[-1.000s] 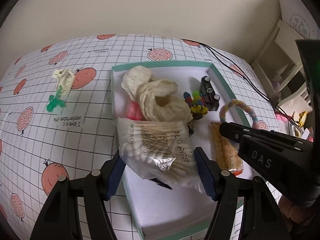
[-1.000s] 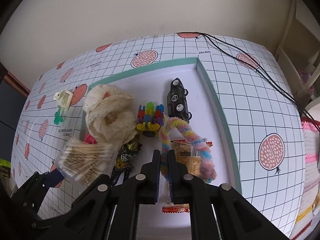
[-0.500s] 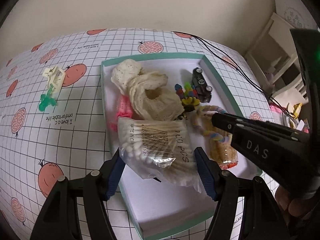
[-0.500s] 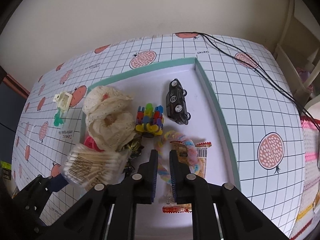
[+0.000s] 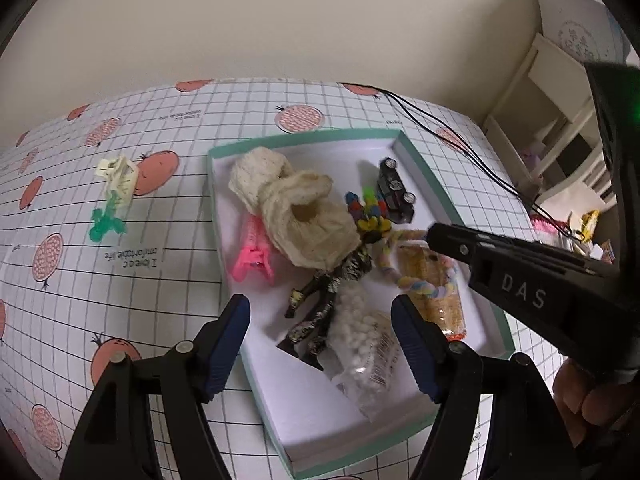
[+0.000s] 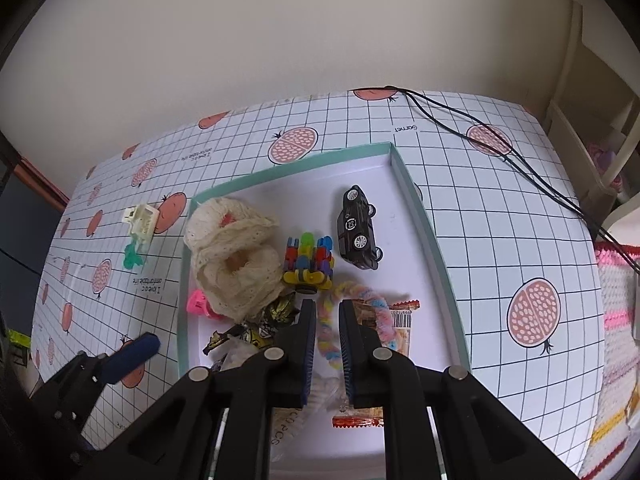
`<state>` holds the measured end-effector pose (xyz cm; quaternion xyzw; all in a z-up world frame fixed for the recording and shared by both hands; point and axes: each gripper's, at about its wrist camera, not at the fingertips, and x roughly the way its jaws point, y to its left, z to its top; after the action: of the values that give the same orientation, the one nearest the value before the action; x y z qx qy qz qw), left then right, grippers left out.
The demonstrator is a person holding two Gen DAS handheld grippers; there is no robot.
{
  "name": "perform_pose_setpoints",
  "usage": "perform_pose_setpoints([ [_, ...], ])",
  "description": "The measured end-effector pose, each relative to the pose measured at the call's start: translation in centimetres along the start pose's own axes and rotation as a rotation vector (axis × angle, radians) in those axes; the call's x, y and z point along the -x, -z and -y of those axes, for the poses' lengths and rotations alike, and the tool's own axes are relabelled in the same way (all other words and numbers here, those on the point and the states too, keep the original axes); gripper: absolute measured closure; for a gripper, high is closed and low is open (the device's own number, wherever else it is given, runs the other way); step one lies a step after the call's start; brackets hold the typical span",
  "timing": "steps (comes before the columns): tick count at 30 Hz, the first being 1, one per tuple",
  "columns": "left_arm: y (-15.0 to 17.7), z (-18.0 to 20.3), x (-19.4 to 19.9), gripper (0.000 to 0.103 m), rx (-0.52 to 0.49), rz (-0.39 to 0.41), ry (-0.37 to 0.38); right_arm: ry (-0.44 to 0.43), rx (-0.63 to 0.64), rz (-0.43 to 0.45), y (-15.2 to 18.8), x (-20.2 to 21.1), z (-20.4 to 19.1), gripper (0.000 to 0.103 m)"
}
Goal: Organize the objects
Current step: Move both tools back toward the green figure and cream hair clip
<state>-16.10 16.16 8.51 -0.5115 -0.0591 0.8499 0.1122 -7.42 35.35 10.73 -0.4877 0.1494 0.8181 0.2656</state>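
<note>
L gripper (image 5: 320,320) spread wide, empty – swab bag (image 5: 368,344) lies in box (image 5: 308,144) just under it; R gripper (image 6: 325,344) narrowly parted over pastel loop (image 6: 352,294). Remaining clips (image 5: 114,196), upper-left frame, long axis up-down – L nearer

White raised letters "DAS" stood on the black body of the right tool (image 5: 430,236), read in the left wrist view. The gridded cloth on the table (image 6: 500,216) carried small upside-down print, "I love c" above a second line too blurred to read, beside the green-edged box (image 6: 440,276). Near the cables the cloth bore the word "Garnet", also inverted. The clear bag of cotton swabs (image 5: 368,344) showed part of "PCS". A barcode sat on the snack packet (image 6: 402,324), its digits unreadable.
</note>
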Motion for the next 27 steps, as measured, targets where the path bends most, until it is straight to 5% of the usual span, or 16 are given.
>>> perform_pose_setpoints([
  [10,0.5,-4.0,0.2,0.029,0.135,0.049,-0.078,0.012,0.033,-0.015,0.3,-0.7,-0.6,0.088],
  [20,0.5,-6.5,0.3,0.017,0.220,0.079,-0.134,0.020,0.050,0.000,0.3,-0.8,-1.3,0.049],
  [27,0.5,-7.8,0.7,0.005,0.269,0.111,-0.164,0.017,0.071,0.019,0.2,-0.7,-1.9,0.034],
])
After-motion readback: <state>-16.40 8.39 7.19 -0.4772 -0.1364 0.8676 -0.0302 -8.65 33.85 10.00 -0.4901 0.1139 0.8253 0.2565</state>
